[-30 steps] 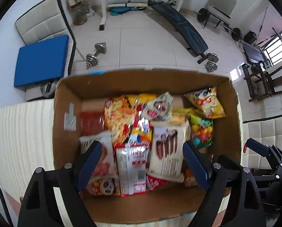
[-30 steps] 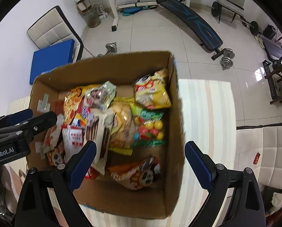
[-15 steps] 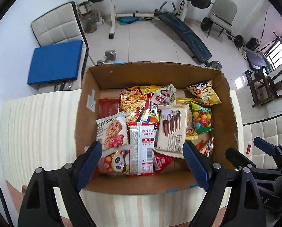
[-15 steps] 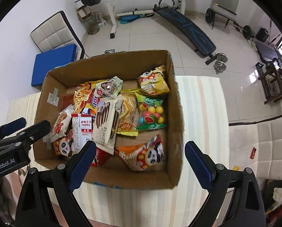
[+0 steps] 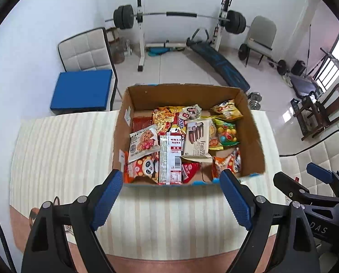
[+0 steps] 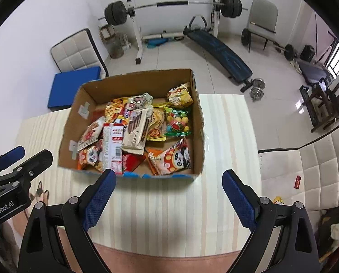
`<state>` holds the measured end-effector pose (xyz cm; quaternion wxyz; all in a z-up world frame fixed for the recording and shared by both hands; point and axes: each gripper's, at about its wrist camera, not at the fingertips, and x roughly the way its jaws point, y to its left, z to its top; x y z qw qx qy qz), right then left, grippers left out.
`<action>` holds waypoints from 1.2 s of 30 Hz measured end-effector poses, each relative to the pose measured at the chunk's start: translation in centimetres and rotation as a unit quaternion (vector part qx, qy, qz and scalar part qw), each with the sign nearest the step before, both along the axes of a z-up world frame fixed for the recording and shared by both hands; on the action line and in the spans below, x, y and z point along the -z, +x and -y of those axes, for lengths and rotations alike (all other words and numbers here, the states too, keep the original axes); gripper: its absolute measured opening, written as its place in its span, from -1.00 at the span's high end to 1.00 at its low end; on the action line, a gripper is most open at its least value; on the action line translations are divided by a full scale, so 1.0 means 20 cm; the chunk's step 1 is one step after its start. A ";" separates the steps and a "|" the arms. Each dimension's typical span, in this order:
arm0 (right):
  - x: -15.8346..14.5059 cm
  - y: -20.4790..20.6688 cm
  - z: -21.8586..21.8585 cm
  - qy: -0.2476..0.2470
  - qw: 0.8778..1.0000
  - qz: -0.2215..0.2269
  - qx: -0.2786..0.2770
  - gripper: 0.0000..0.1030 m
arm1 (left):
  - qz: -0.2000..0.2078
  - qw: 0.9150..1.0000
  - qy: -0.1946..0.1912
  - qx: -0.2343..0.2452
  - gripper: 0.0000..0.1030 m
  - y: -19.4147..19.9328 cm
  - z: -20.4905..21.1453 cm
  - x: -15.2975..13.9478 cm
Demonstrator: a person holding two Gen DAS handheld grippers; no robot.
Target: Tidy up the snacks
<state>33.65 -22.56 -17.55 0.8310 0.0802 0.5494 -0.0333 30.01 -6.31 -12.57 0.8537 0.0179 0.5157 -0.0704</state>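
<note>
Both fingers (image 5: 171, 201) (image 6: 169, 199) spread, empty, now pulled back above the cardboard box (image 5: 252, 136) at 12 o'clock; sorting unstarted.

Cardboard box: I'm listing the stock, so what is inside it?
The cardboard box holds piled snack packets: a wafer pack on top, panda bags, a candy-ball bag. Packets underneath are mostly covered.
</note>
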 end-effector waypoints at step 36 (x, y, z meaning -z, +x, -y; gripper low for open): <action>-0.70 -1.01 -0.17 -0.026 0.994 0.109 0.002 -0.88 | 0.083 0.996 -0.022 -0.029 -0.69 -0.79 -0.17 -0.47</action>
